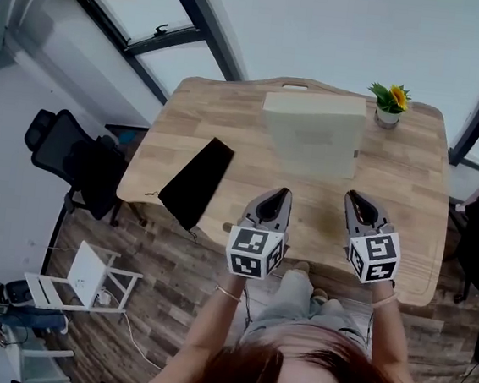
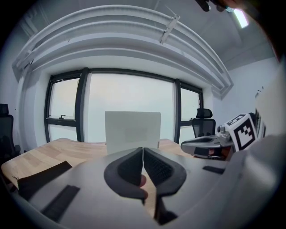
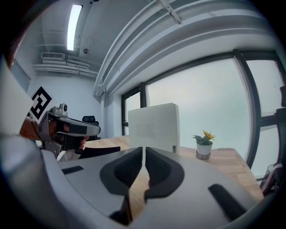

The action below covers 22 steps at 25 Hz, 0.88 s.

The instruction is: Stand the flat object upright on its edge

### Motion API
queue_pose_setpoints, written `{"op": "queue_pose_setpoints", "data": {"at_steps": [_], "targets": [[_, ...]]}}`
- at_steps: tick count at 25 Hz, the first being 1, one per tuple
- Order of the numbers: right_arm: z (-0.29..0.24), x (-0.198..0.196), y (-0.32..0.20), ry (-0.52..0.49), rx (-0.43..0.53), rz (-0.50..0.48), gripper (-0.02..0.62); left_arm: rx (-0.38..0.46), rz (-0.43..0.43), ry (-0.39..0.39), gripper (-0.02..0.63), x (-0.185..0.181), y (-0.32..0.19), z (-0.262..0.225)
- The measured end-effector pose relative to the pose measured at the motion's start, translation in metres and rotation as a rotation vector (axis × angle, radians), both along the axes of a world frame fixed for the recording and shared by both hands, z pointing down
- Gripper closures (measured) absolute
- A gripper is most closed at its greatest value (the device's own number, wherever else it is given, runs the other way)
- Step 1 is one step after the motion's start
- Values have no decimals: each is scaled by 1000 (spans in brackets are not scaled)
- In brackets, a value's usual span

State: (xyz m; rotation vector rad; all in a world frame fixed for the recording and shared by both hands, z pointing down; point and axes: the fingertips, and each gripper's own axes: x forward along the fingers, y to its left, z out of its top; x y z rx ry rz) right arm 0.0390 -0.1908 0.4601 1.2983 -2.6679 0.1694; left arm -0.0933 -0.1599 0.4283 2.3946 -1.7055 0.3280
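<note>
A pale, flat box stands upright on its lower edge at the middle back of the wooden table. It rises straight ahead in the left gripper view and in the right gripper view. My left gripper hovers over the table's near edge, short of the box, its jaws together with nothing between them. To its right, my right gripper is level with it, also apart from the box, shut and empty.
A black flat pad lies at the table's left edge, partly overhanging. A small potted flower stands right of the box at the back. On the floor to the left are a black office chair and a white rack.
</note>
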Motion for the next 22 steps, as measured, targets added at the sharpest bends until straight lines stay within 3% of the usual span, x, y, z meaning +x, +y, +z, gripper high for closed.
{"op": "queue_pose_setpoints", "data": {"at_steps": [10, 22], "targets": [[-6, 0, 23, -16, 5, 40, 592, 29, -13, 39, 592, -13, 26, -12], [-23, -20, 66, -2, 17, 103, 595, 77, 24, 24, 592, -43, 64, -32]]}}
